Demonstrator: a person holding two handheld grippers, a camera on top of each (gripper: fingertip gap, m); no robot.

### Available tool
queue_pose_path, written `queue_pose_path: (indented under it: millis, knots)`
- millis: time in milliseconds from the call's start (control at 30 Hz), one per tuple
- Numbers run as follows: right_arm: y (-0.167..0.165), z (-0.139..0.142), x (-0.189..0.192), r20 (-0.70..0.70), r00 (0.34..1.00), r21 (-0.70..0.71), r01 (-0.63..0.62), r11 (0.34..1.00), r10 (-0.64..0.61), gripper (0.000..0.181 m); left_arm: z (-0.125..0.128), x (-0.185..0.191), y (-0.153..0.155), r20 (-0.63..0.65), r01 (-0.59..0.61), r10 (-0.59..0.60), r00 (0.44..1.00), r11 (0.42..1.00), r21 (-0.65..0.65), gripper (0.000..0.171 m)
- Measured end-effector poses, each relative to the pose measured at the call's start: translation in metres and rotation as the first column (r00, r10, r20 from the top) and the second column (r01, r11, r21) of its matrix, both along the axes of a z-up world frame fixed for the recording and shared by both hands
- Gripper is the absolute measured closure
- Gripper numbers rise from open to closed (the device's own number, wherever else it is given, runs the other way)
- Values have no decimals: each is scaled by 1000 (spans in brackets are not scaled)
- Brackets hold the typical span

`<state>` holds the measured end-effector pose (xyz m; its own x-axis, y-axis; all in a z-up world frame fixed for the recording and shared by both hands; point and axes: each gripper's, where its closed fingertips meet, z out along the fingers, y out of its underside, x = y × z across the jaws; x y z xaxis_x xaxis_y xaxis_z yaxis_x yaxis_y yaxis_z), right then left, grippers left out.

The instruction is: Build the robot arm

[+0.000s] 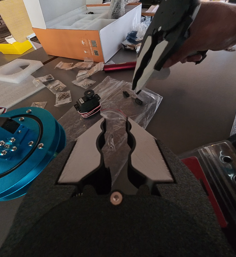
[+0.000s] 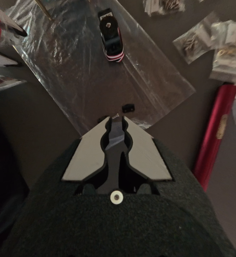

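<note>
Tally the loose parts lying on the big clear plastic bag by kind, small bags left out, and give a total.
Black servo: 1
Small black plastic pieces: 2
Loose screw: 1
Total: 4

A hobby-robotics assembly bench is showing here: a servo motor [image 1: 88,102], small bags of screws [image 1: 62,97], a blue anodised turntable base [image 1: 21,146] and an opened kit box [image 1: 78,33] are crowding the grey table [image 1: 191,100].
</note>
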<state>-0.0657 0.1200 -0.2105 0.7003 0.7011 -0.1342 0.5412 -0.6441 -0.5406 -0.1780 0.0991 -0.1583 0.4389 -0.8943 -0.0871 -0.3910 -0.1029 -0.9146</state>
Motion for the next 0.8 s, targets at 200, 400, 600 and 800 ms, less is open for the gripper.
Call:
queue_pose_path:
  millis: [200, 400, 600, 800]
  knots:
    - [3, -11, -3, 33, 999, -17, 33, 999, -33, 169, 2, -2, 1, -3, 0, 0, 1000, 1000, 8, 146]
    - [5, -12, -3, 135, 991, 51, -16, 999, 9, 179, 1, -2, 2, -5, 4, -4, 1000, 1000, 8, 145]
    - [3, 14, -22, 25, 999, 101, -23, 995, 20, 180, 1, -2, 3, -3, 6, -6, 1000, 1000, 2, 145]
    - [-11, 78, -95, -185, 966, 175, -149, 973, 181, 179, 1, 1, 1, -7, 15, -15, 1000, 1000, 6, 145]
